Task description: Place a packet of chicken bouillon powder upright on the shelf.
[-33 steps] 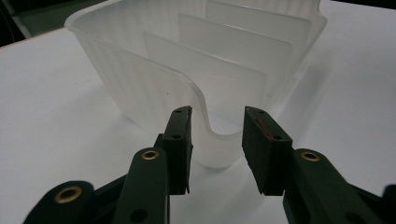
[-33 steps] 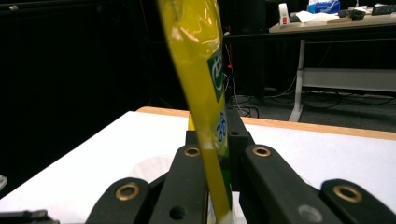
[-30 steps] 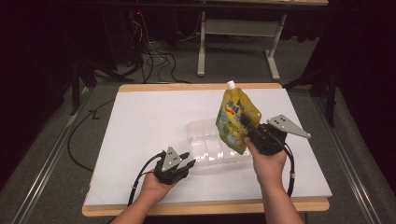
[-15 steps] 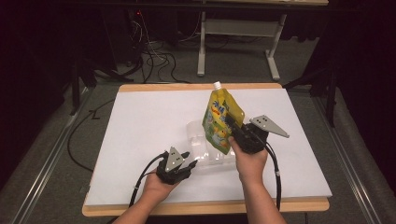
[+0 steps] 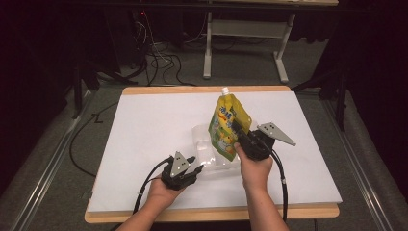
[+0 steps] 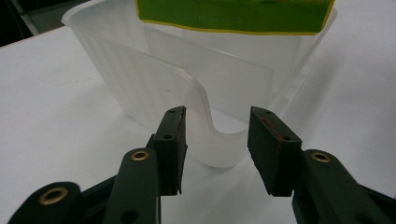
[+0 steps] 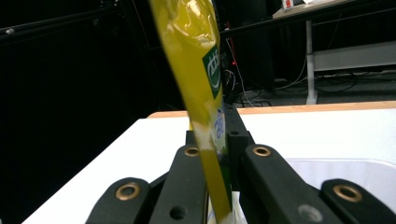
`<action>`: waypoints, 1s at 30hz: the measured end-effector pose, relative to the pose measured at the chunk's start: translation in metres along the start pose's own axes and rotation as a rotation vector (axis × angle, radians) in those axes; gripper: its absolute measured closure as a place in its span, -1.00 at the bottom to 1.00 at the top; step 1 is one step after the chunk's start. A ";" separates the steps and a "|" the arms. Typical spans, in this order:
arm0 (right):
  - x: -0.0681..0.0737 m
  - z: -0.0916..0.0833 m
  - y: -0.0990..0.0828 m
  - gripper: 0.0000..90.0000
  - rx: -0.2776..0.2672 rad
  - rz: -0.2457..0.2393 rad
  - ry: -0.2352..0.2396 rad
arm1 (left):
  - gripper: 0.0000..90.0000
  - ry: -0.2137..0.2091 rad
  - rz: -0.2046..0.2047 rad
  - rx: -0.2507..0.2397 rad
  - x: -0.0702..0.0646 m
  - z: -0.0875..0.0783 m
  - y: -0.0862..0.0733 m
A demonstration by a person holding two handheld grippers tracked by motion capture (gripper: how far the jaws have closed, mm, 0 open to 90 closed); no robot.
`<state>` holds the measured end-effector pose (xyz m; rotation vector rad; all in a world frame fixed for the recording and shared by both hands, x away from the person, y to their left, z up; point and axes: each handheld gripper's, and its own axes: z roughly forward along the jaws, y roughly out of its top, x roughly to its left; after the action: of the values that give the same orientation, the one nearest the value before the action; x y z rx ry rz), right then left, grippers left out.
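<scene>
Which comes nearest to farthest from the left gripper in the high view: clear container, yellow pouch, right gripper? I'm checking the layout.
1. clear container, just ahead of the left gripper.
2. yellow pouch, upright over the container's right part.
3. right gripper, right of the pouch, clamping it.

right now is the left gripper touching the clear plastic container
Apart. In the left gripper view the left gripper stands open, its pads either side of the clear plastic container handle with gaps showing.

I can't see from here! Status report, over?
Right gripper shut on yellow spout pouch, above clear plastic tub. Left gripper open at tub's rim. Nothing blocking.
</scene>
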<state>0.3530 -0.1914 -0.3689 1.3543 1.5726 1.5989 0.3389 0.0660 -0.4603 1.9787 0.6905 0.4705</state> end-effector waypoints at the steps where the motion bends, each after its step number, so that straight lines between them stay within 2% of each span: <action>1: -0.001 0.000 -0.001 1.00 0.001 -0.002 -0.002 | 0.28 0.001 0.001 0.001 0.000 0.000 0.000; 18: -0.003 0.003 -0.004 1.00 -0.004 -0.017 -0.065 | 0.31 0.012 0.003 -0.003 -0.001 0.000 0.000; 30: 0.002 0.012 -0.009 1.00 0.004 -0.035 -0.061 | 0.34 0.014 0.002 -0.005 0.000 0.001 0.000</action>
<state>0.3610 -0.1827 -0.3787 1.3568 1.5558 1.5206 0.3396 0.0653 -0.4605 1.9729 0.6956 0.4872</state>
